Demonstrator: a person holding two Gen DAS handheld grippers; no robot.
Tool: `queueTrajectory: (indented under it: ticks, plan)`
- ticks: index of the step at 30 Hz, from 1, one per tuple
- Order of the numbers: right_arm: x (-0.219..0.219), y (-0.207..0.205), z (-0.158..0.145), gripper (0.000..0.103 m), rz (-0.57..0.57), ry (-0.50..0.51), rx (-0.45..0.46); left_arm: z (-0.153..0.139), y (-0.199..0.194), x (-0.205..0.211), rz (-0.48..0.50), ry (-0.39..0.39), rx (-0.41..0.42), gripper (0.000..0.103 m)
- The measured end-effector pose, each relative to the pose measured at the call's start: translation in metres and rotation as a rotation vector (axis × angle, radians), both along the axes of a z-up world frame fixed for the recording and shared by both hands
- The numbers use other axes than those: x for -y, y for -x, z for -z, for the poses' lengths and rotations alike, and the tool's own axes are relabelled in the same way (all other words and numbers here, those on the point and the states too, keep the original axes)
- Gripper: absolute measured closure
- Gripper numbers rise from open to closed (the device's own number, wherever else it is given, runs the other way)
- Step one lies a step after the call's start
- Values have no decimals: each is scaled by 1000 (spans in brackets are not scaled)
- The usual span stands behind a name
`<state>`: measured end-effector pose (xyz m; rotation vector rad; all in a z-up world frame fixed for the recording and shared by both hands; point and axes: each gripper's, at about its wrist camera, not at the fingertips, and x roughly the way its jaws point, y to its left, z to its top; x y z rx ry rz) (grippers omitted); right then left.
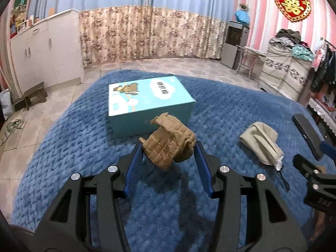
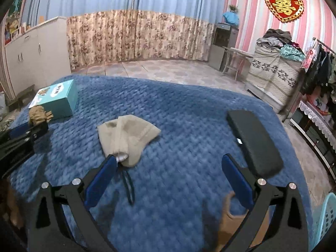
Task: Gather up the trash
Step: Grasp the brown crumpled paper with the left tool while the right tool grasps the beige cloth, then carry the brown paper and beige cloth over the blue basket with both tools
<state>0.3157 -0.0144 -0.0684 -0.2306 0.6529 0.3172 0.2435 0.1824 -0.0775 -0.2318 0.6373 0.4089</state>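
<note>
A crumpled brown piece of cardboard (image 1: 170,142) hangs just above the blue blanket (image 1: 84,147), casting a shadow below it. My left gripper (image 1: 168,147) is shut on it, one blue pad on each side. The same wad (image 2: 38,113) shows at the far left of the right wrist view. My right gripper (image 2: 169,158) stands wide open over the blanket with nothing between its fingers. Its left fingertip is beside a beige folded cloth (image 2: 128,134) with a white ribbed end and a dark cord. A brown scrap (image 2: 229,216) lies partly hidden under the right finger.
A teal box with a bear print (image 1: 147,103) sits on the blanket just beyond the held cardboard. A flat black case (image 2: 254,142) lies at the right. A pale blue basket (image 2: 325,216) stands off the blanket's right edge. Tiled floor and cabinets lie beyond.
</note>
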Motion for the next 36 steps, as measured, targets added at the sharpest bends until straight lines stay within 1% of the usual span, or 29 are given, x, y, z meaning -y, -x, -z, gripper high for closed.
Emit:
queueTrajectory:
  ticks: [2,6,8,10,12,13,14,15,17,18,19,21,23,26,31,36]
  plan:
    - [-8,-8,4,5,-12,-19,-27,-1,3,-4,-35,-1,13,54]
    - [-20,-17,9,6,-28,-29,-36,0,6,-12,-93,6,18,54]
    - [-23,-22,13,6,-44,-50,-57,0,7,-14,-112,10,15,54]
    - [-29,-28,19,11,-62,-55,-81,1,7,-15,-120,7,13,54]
    - [-36,-33,24,30,-81,-57,-104,0,7,-15,-124,6,14,54]
    - [-39,-37,26,35,-91,-61,-123,0,6,-16,-125,7,15,54]
    - [-40,-38,28,46,-100,-68,-134,1,6,-16,-126,9,15,54]
    - [-42,-40,30,61,-116,-79,-150,1,6,-16,-124,9,12,54]
    - [-44,-42,34,72,-151,-96,-173,2,5,-17,-119,11,6,54]
    - [-45,-40,35,74,-162,-101,-175,2,3,-13,-115,10,5,54]
    - [-44,-39,35,82,-175,-110,-175,2,3,-12,-111,8,7,54]
    - [-41,-34,33,85,-179,-126,-164,3,4,-13,-107,8,10,54]
    - [-33,-28,29,85,-171,-146,-142,3,4,-14,-107,15,16,54]
    - [-18,-19,22,85,-157,-181,-131,4,6,-15,-110,23,21,54]
    - [9,3,14,85,-121,-188,-95,2,7,-12,-90,-1,26,54]
    - [46,24,1,85,-76,-206,-65,-2,9,-7,-65,-23,40,54]
